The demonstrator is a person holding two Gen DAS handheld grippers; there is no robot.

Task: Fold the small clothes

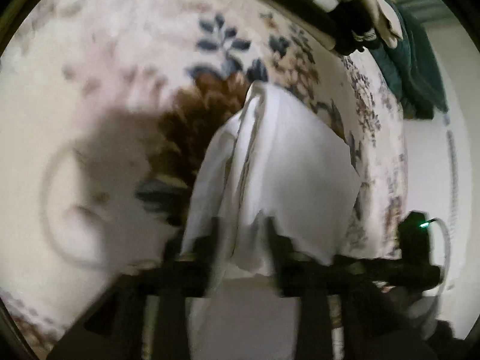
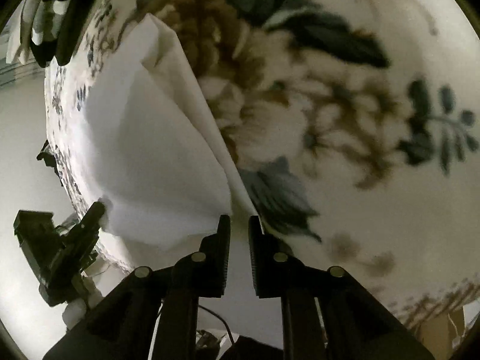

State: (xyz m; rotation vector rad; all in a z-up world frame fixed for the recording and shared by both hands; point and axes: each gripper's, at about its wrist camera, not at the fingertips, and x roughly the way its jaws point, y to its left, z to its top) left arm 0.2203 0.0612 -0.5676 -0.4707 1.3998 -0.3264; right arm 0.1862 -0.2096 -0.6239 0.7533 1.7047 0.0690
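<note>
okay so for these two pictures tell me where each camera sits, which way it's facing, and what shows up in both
Left wrist view: sits on the left gripper, looks forward along its jaws at the white cloth hanging over the floral bedspread; its own jaws show, pinching the cloth.
Right wrist view: sits on the right gripper, faces the same white cloth and the bedspread; its own jaws show, and the left gripper at lower left.
Shared: cloth, bedspread, and the stack of folded clothes beyond.

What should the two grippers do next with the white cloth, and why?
Probably lower the white cloth onto the flowered bedspread and lay it flat. Both the left gripper and right gripper pinch its edge, and it hangs bunched above the bed, so it looks too creased to fold.
</note>
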